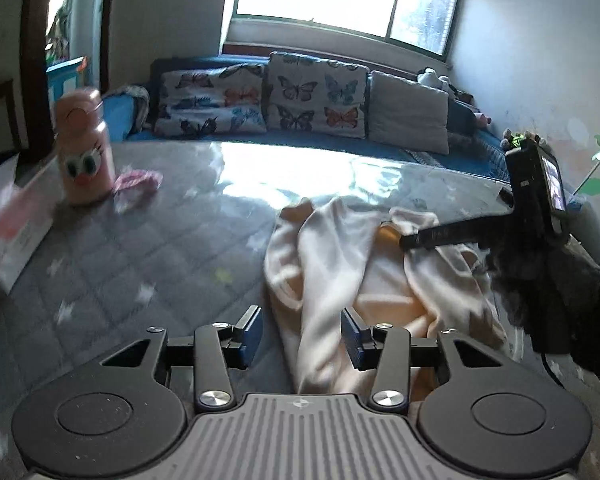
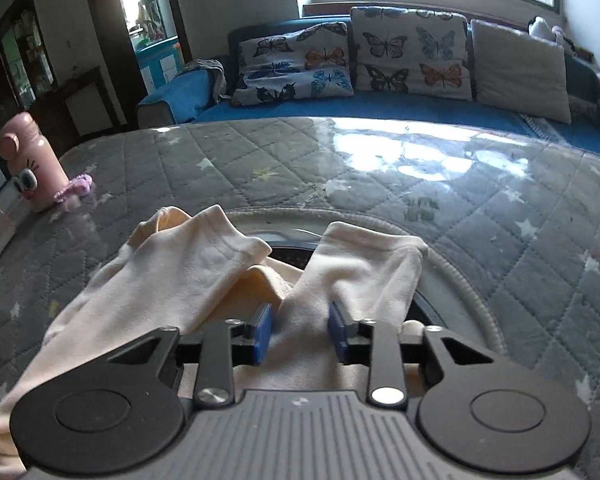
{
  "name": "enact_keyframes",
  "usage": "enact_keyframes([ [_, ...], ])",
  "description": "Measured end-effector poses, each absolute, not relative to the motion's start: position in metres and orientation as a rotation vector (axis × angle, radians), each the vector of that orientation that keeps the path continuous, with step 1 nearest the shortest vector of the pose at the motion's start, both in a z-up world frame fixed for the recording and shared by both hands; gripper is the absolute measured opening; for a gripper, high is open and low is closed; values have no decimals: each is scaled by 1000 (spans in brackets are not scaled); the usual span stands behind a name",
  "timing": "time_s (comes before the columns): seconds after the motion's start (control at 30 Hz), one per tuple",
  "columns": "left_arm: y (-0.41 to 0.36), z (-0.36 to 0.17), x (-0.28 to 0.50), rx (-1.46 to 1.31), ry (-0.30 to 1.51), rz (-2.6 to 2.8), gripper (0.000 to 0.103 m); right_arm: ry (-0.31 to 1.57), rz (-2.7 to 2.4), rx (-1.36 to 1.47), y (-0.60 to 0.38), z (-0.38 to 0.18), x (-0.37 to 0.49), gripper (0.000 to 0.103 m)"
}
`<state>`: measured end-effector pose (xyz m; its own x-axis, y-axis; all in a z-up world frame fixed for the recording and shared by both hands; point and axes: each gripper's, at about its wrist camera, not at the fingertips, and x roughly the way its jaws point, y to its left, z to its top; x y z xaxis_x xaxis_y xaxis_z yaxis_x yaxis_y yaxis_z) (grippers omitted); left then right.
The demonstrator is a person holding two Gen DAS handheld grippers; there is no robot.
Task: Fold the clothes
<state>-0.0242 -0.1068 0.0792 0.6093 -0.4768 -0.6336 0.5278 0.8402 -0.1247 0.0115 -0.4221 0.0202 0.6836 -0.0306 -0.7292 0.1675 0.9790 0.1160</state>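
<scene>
A cream garment (image 1: 332, 264) lies bunched on the grey quilted table (image 1: 140, 264). In the left wrist view my left gripper (image 1: 301, 322) stands open. A fold of the garment runs between its blue pads, with a gap to the left pad. The right gripper (image 1: 408, 242) reaches in from the right and pinches the garment's far edge. In the right wrist view my right gripper (image 2: 299, 316) is shut on a bunched part of the garment (image 2: 188, 272), and two cuffed ends fan out ahead of it.
A round object with a pale rim (image 2: 466, 280) lies under the garment. A pink bottle with cartoon eyes (image 1: 86, 148) and a pink scrunchie (image 1: 136, 184) stand far left, beside a white box (image 1: 12, 232). A blue sofa with butterfly cushions (image 2: 400, 52) is behind the table.
</scene>
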Motion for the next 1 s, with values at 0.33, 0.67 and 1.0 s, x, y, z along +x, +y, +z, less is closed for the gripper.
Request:
enact_keyframes([
  [0.33,-197,59,21,255,715,-672,46,776,-128,180,-445,39,-34,4],
  [0.67,-245,24,60,306,790,-684,38,738,-91,248,-460,46,-37,9],
  [1.0,-259,15,73,334,799,-638,14,757,-26,274,-440,30,-4,21],
])
